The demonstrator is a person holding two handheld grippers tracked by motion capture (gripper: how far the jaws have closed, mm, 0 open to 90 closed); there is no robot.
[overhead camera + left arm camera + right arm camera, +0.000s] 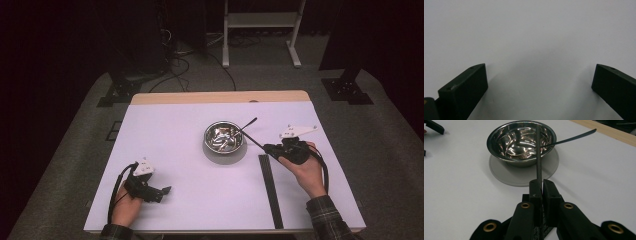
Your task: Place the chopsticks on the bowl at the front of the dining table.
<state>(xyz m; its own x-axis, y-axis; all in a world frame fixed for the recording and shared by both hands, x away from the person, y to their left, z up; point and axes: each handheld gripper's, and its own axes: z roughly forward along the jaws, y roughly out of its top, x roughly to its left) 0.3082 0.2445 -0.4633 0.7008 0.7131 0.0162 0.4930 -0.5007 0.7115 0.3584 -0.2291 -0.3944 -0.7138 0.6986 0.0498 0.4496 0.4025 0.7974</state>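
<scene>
A shiny steel bowl (225, 137) stands on a round grey mat (214, 156) in the middle of the white table. In the right gripper view the bowl (521, 142) sits straight ahead on the mat (524, 176). A black utensil (574, 136) leans in it, its handle sticking out over the far right rim. My right gripper (268, 148) (541, 183) is shut on a thin black stick (538, 157) whose far end reaches over the bowl. My left gripper (162, 191) (540, 75) rests near the front left, open, with bare table between its jaws.
A long black strip (270, 187) lies on the table (170, 130) just left of my right hand, running toward the front edge. A wooden border (220, 97) marks the far side. Beyond it, cables and a white frame's legs (260, 30) stand on the floor.
</scene>
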